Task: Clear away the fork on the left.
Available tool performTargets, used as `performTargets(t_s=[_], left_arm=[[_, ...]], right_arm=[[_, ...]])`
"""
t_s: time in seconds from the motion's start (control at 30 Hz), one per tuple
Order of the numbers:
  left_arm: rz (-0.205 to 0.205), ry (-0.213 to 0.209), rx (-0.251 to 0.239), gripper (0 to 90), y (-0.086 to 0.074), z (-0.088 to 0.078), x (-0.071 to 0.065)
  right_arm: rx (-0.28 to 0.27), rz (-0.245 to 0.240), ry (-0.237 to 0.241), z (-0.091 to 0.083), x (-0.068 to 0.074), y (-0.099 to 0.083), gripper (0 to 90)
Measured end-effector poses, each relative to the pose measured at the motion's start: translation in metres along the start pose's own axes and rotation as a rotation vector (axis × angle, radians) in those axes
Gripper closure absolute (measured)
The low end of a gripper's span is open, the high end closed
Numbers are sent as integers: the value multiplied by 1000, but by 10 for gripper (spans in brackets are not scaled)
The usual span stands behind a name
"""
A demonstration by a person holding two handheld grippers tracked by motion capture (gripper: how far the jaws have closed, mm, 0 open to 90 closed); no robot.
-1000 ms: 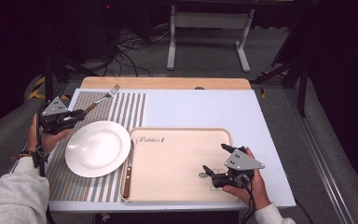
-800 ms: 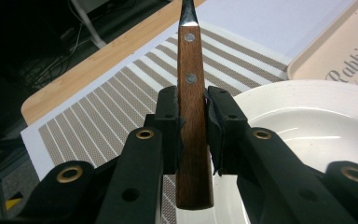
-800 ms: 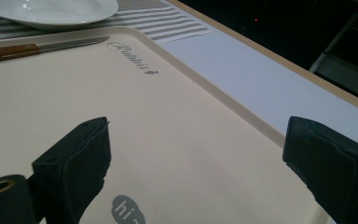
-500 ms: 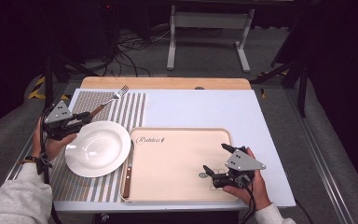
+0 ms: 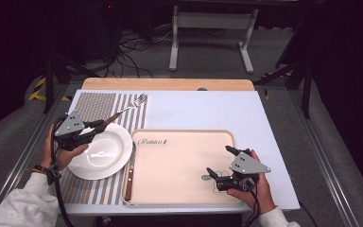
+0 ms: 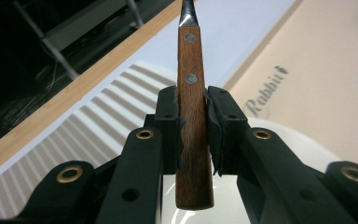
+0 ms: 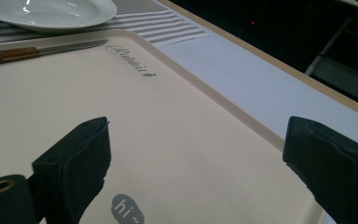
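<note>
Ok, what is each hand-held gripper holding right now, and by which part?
The left hand-held gripper is shut on the fork, clamping its wooden handle near the butt end. The right hand-held gripper stands open over the tray, holding nothing.

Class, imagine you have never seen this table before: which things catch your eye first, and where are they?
The left gripper is shut on a wooden-handled fork, held above the far edge of a white plate on the striped mat. A large beige tray lies mid-table, a knife on its left rim. The right gripper rests open over the tray's near right corner.
</note>
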State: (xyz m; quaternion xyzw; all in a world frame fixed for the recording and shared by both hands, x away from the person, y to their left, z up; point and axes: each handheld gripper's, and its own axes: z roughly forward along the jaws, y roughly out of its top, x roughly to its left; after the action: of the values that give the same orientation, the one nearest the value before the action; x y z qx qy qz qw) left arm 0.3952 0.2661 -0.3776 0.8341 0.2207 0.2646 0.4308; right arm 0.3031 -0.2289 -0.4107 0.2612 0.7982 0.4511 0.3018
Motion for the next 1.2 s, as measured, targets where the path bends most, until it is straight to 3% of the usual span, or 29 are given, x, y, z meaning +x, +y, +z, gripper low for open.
performTargets(t_s=[0.27, 0.6, 0.77, 0.97, 1.0, 1.17, 1.2], left_arm=[[57, -56, -15, 764, 12, 4, -26], [74, -121, -18, 763, 15, 12, -52], [97, -165, -7, 764, 18, 17, -71], [136, -213, 21, 764, 21, 25, -94], [134, -226, 26, 763, 20, 27, -97], [143, -262, 50, 764, 19, 34, -110], [164, -264, 68, 764, 20, 37, -116]], right_arm=[[-4, 0, 0, -1, 0, 0, 85], [-4, 1, -4, -3, 1, -1, 85], [-2, 0, -6, -4, 0, -1, 85], [1, 14, -54, -7, -8, -2, 85], [-8, 34, -64, -8, -11, -3, 85], [-19, 44, -88, -12, -15, -3, 86], [-19, 44, -88, -12, -15, -3, 86]])
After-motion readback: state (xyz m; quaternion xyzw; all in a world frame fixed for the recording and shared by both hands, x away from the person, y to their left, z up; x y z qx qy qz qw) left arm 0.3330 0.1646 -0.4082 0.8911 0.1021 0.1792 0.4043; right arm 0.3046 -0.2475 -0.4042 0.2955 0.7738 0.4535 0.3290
